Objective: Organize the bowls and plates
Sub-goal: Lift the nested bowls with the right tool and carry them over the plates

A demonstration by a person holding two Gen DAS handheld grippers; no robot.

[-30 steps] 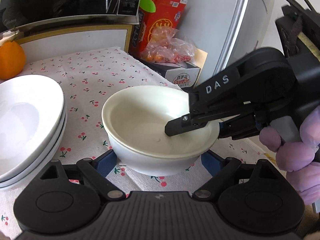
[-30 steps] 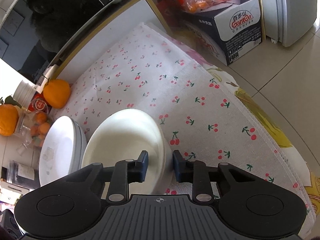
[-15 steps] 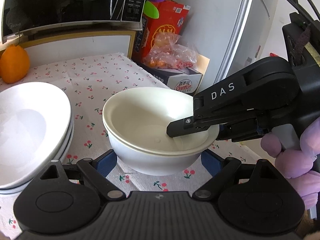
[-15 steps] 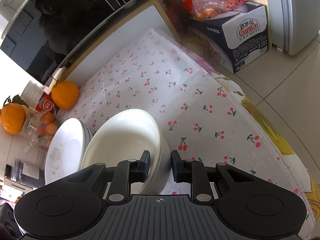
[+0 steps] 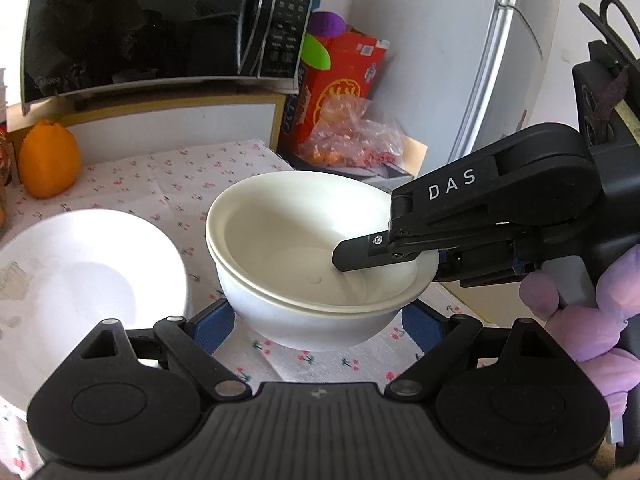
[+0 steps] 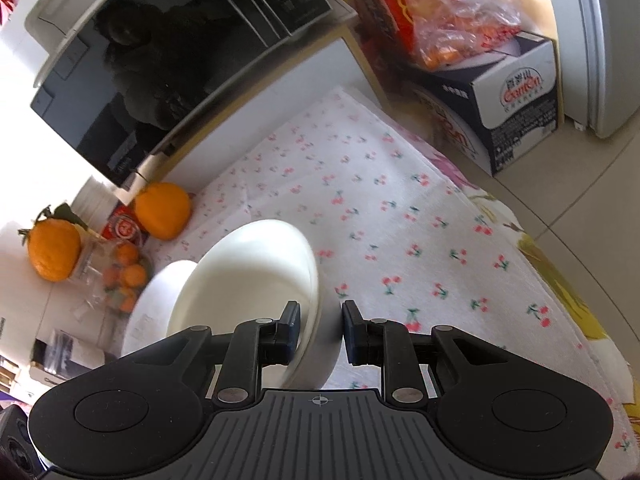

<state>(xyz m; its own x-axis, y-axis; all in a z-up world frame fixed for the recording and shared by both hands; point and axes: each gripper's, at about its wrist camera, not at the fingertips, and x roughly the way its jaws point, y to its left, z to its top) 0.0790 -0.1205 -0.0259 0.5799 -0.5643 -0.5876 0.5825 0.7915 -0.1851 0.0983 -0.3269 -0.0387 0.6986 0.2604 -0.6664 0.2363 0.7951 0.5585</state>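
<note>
On the cherry-print cloth covering the counter (image 5: 160, 184), two nested cream-white ceramic bowls (image 5: 304, 304) sit near the right edge, the inner one seated a little proud of the outer so that a double rim shows. Just to their left lies a stack of shallow white plates (image 5: 80, 280), seemingly already gathered; how many plates it holds I cannot tell from the left view. Judging by this, the sorting looks well along: plates in one pile, bowls in another, and what is left seems to be carrying the bowl pair to its final spot, perhaps beside or onto the plates.

Both bowls are empty inside, showing only a smooth glazed bottom, and the top plate is bare too.

The right tool (image 6: 319, 330) pinches the near wall of the bowls, one finger inside the inner bowl and one outside, gripping the rim firmly. The left tool (image 5: 316, 322) stands wide apart, its blue pads on either side of the outer bowl's base; whether they press on it I cannot tell, so it reads as open and merely straddling.

Behind stand a black microwave oven (image 5: 160, 24), a round orange fruit (image 5: 48, 156) and a clear bag of small oranges (image 5: 352, 136)
</note>
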